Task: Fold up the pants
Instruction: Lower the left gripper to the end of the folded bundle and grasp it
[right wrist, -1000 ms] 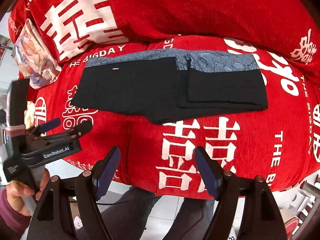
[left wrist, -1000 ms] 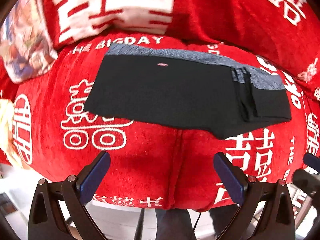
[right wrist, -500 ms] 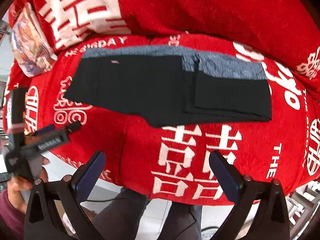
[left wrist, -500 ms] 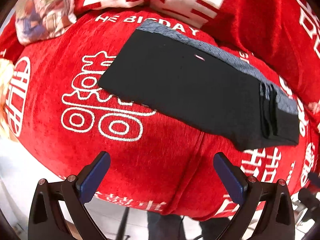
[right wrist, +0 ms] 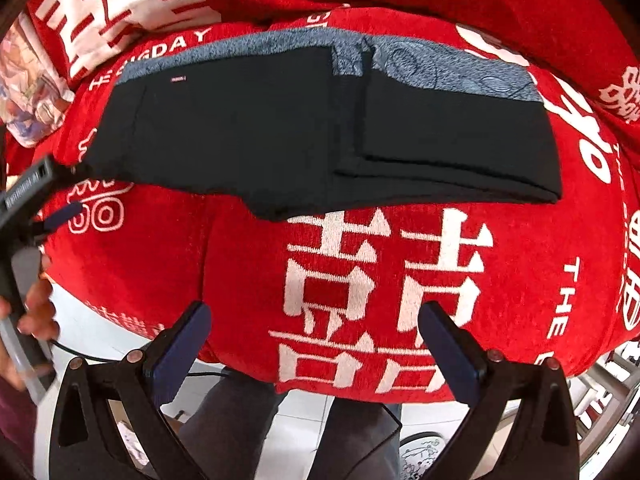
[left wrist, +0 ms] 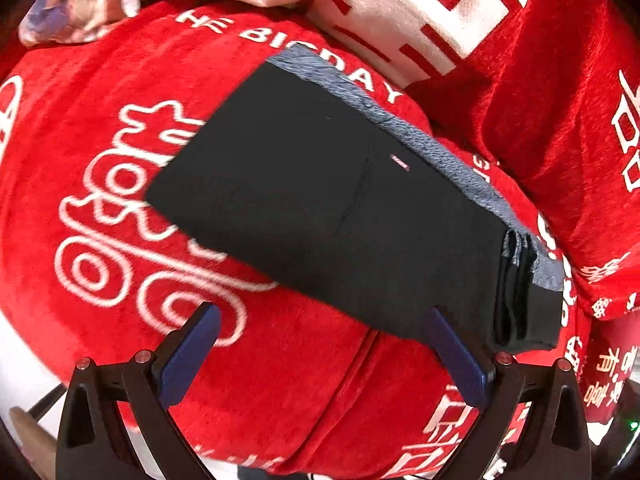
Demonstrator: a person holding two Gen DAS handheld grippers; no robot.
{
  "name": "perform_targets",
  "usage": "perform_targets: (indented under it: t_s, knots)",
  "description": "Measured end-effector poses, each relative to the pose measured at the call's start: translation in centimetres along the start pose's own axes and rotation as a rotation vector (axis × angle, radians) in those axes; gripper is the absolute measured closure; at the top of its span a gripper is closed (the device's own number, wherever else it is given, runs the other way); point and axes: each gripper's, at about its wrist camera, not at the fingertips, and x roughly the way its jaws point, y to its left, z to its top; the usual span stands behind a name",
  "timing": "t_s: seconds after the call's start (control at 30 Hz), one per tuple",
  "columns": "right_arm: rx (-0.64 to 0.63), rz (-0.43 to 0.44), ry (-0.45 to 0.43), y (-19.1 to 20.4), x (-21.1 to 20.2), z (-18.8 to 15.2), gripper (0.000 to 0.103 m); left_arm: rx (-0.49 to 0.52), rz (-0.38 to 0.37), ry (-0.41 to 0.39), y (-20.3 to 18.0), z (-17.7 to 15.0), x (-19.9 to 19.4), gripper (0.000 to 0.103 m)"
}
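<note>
The black pants lie flat on a red sofa cover printed with white characters, their grey waistband along the far edge and 1 end folded over into a thicker stack. The right claw stands wide open, nothing between its blue pads (its jaws have just been opening), above the cover's front edge, short of the pants. The left claw also gapes empty, 1 pad just over the pants' near hem; a hand grips it.
</note>
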Motion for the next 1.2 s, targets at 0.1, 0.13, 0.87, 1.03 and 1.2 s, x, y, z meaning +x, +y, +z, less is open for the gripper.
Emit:
perform_targets:
  t_s: [0.1, 0.13, 0.87, 1.03, 1.2]
  knots:
    - [-0.006, 0.008, 0.010, 0.0, 1.7, 0.2, 0.000, 0.027, 0.084, -0.009, -0.7, 0.3, 1.2, 0.000]
    - [-0.002, 0.015, 0.019, 0.0, 2.3, 0.2, 0.000, 0.034, 0.103, -0.011, -0.8, 0.3, 1.4, 0.000]
    - [0.018, 0.038, 0.017, 0.8, 5.4, 2.1, 0.000, 0.084, 0.271, 0.007, -0.7, 0.4, 3.1, 0.000]
    - [0.023, 0.049, 0.000, 0.6, 4.9, 2.4, 0.000, 0.096, 0.261, 0.009, -1.0, 0.8, 3.4, 0.000]
    - [0.032, 0.063, 0.000, 0.2, 4.9, 2.7, 0.000, -0.021, 0.000, -0.066, 1.5, 2.3, 0.7, 0.000]
